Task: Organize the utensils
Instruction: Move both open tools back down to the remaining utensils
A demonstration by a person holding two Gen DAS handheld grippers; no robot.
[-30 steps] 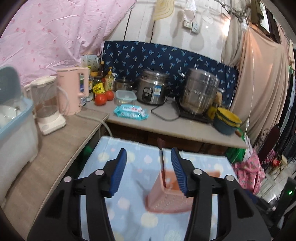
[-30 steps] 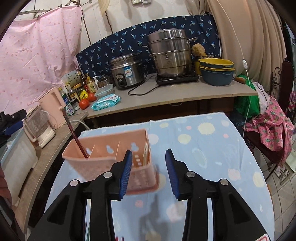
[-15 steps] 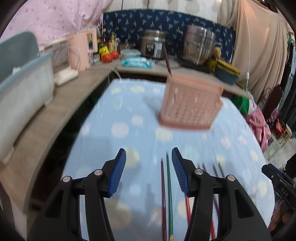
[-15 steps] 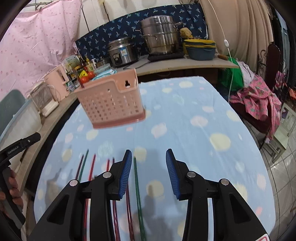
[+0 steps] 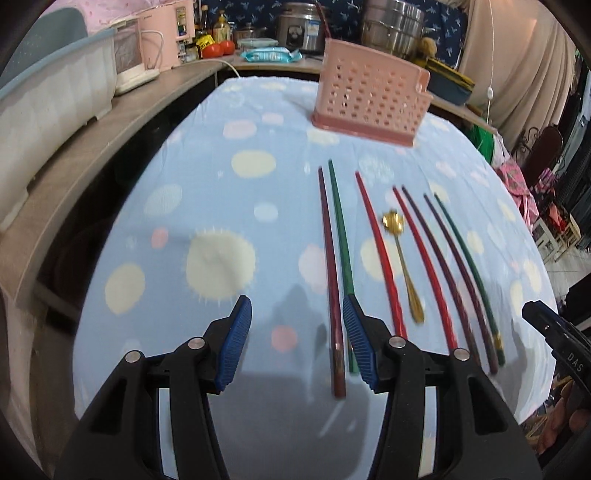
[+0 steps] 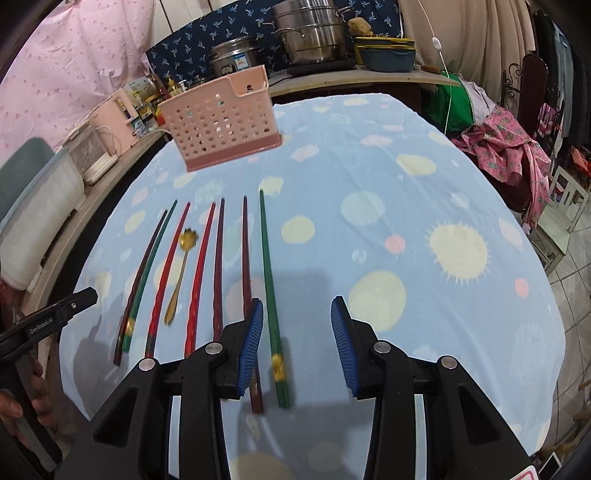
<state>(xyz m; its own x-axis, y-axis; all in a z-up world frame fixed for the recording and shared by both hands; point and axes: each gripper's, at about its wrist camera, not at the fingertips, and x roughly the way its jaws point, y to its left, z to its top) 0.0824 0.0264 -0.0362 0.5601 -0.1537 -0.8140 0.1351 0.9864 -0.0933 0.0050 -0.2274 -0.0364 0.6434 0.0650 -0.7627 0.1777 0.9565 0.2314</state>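
A pink perforated utensil basket (image 5: 371, 98) stands at the far side of the blue dotted tablecloth, with one dark chopstick (image 5: 322, 16) upright in it; it also shows in the right wrist view (image 6: 223, 118). Several red, green and dark chopsticks (image 5: 338, 258) lie side by side near the front edge, with a gold spoon (image 5: 404, 266) among them; they also show in the right wrist view (image 6: 197, 269). My left gripper (image 5: 297, 330) is open and empty, just above the leftmost chopsticks' near ends. My right gripper (image 6: 297, 332) is open and empty, over the green chopstick (image 6: 271, 295) on the right.
A wooden counter (image 5: 74, 155) runs along the left with a white tub, blender and pink kettle (image 5: 168, 31). Behind the table a counter holds a rice cooker (image 6: 231, 59), a steel steamer pot (image 6: 314, 31), tomatoes and bowls. A chair with pink cloth (image 6: 506, 144) stands right.
Both grippers have pulled back from the basket toward the table's near edge and tilted down. The chopsticks and spoon have come into view. Both stay open.
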